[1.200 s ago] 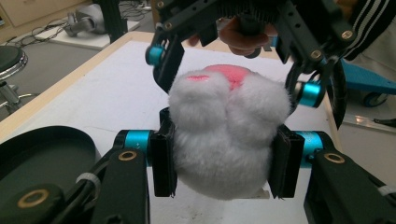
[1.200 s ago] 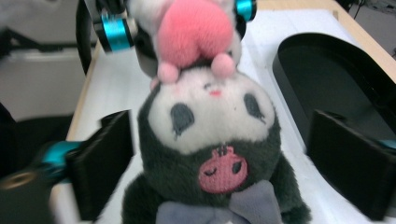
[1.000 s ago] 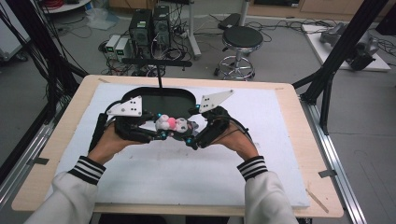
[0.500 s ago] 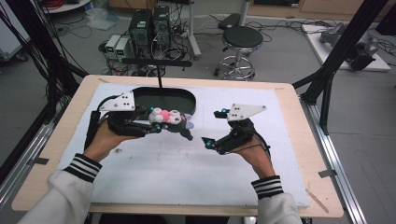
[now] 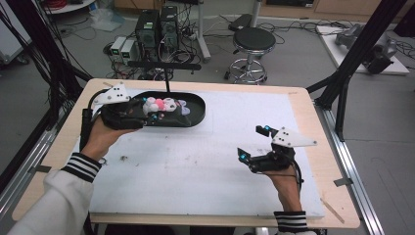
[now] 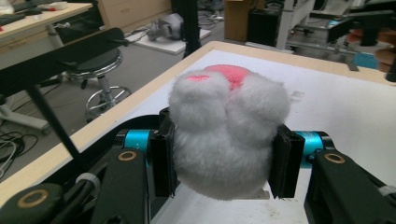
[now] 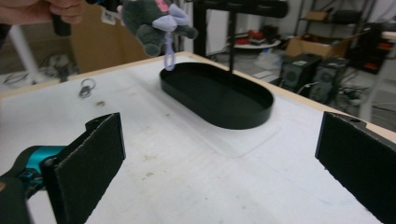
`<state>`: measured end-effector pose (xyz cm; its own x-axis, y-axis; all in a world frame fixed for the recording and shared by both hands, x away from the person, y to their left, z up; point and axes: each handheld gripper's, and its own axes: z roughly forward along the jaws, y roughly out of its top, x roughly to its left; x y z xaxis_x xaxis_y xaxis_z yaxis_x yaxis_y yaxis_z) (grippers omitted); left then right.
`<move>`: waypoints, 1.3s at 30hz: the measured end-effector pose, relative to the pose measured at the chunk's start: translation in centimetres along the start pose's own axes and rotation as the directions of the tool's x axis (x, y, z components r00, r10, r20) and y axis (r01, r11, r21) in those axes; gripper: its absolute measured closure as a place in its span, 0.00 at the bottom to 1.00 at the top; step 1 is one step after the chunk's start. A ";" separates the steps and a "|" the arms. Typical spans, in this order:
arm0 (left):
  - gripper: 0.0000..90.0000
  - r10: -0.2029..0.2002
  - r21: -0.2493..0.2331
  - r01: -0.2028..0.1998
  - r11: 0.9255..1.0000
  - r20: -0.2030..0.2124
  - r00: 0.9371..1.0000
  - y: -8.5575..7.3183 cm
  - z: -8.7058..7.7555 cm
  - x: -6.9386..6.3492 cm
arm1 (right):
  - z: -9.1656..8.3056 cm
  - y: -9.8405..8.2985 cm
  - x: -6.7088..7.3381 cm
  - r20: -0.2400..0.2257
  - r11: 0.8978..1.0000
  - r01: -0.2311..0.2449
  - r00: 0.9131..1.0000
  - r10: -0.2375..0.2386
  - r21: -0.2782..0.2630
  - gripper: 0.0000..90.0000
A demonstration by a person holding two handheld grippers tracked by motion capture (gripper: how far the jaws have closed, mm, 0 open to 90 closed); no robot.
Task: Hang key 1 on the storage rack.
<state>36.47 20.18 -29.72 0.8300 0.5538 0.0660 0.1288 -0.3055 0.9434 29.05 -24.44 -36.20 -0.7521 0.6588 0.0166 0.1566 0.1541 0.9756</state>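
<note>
A person sat at a wooden table (image 5: pixel 313 105) covered by a white mat (image 5: pixel 205 161), holding a two-jaw gripper in each hand.

In the high view, the left gripper (image 5: pixel 151 116) was at about ten o'clock on the table, held above a black oval tray (image 5: pixel 195 105). Its jaws were clamped on a small plush toy (image 5: pixel 161 105), white and pink with a grey part and a lilac bow. The toy hung over the tray's left half, at the gripper's tip, toward three o'clock from the person's left hand (image 5: pixel 100 139). In the left gripper view, the plush toy (image 6: pixel 229 140) sat squarely between the two black pads (image 6: pixel 161 161), which pressed into its white fur on both sides; a pink patch showed at its top, at twelve o'clock.

The right gripper (image 5: pixel 252 144) was at about four o'clock on the table, well apart from the toy and the tray, low over the mat. Its jaws stood wide with nothing between them. In the right gripper view, the two pads (image 7: pixel 95 163) were far apart; the tray (image 7: pixel 217 95) lay ahead on the mat, and the plush toy (image 7: pixel 156 21) hung at about eleven o'clock, a lilac loop dangling toward the tray's near end.
</note>
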 end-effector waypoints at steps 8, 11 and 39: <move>0.59 -0.018 -0.008 0.018 1.000 -0.096 0.995 0.7 -0.2 1.5 | -1.7 -2.2 -0.2 0.080 0.998 -0.033 0.996 0.037 -0.047 0.01; 0.59 -0.030 -0.009 0.029 1.000 -0.133 0.991 0.8 -0.2 1.9 | -2.0 -3.2 -0.1 0.110 0.998 -0.027 0.993 0.033 -0.057 0.01; 0.59 -0.045 0.003 0.049 0.999 -0.358 0.933 4.9 2.5 4.9 | -2.3 -8.2 -0.7 0.157 0.994 -0.045 0.986 0.060 -0.097 0.01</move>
<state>42.48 19.45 -25.59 0.5742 0.8075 0.1352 0.1714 -0.2801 0.9446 26.84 -27.88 -43.67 -0.6312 0.7745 0.0408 0.1275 0.0518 0.9905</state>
